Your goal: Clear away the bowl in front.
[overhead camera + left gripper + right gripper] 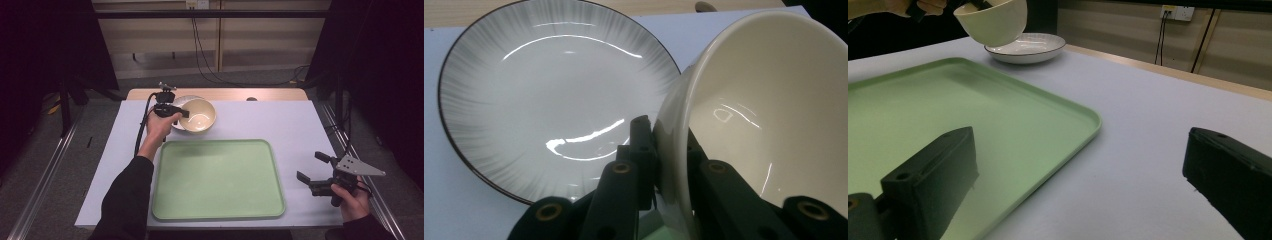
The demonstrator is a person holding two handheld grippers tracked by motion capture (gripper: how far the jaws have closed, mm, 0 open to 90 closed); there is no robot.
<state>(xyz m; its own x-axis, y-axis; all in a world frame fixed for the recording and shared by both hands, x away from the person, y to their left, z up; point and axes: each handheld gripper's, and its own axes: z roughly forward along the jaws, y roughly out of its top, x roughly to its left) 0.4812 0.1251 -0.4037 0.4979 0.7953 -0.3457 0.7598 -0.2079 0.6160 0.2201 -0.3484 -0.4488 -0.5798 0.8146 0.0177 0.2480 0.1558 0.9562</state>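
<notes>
My left tool (181, 113) is clenched on the rim of the cream bowl (199, 115), one jaw inside the wall and one outside, as the left gripper view shows (672, 165). I have the bowl (769, 115) tilted and lifted clear of the surface (295, 125); in the right gripper view it hangs (993, 20) above the near edge of the white plate (1028, 47) with the dark rim. That plate (181, 101) sits at the far left of the surface, just beyond the green tray (217, 177), which lies in the middle near me. My right tool (315, 172) rests released at the near right, jaws wide apart with nothing between them, well apart from the bowl.
</notes>
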